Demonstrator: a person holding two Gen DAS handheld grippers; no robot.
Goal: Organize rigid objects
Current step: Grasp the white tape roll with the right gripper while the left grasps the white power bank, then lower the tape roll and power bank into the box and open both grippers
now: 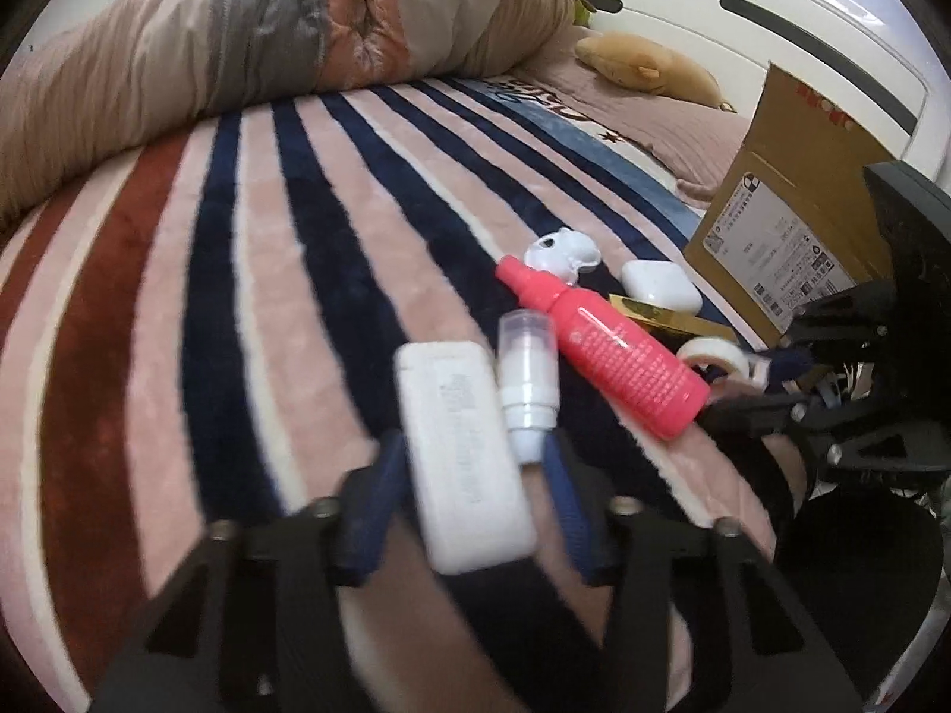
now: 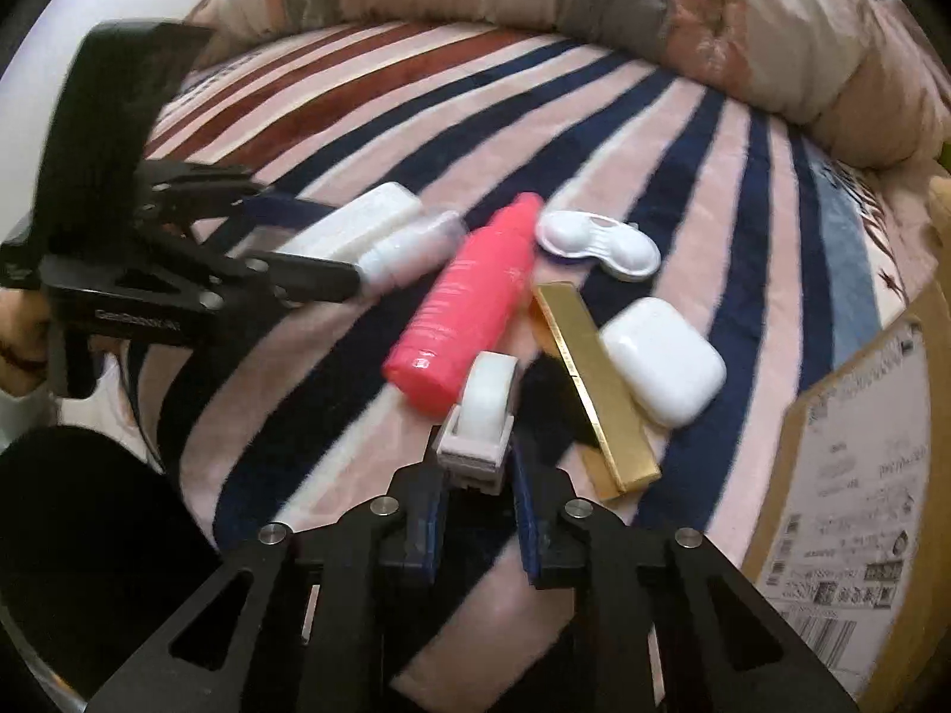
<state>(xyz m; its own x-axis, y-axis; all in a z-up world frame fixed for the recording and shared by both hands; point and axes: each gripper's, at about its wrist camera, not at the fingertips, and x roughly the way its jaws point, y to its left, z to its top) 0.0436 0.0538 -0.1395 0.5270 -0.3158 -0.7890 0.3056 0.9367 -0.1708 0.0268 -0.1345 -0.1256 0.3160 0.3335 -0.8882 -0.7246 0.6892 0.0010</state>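
Several small items lie on a striped blanket (image 1: 238, 309). My left gripper (image 1: 469, 463) stands open around a white rectangular block (image 1: 460, 457) and a small white bottle (image 1: 526, 380) with a clear cap. My right gripper (image 2: 475, 469) is shut on a white tape dispenser (image 2: 478, 416), which also shows in the left wrist view (image 1: 716, 359). A pink bottle (image 2: 469, 303) lies between the two. A gold bar-shaped box (image 2: 594, 386), a white earbud case (image 2: 663, 359) and a white contact lens case (image 2: 597, 243) lie to the right.
A cardboard box (image 1: 784, 237) with a shipping label stands at the blanket's right edge. A rolled quilt (image 1: 238, 47) lies across the back. A yellow plush toy (image 1: 648, 68) rests near a white headboard (image 1: 772, 30).
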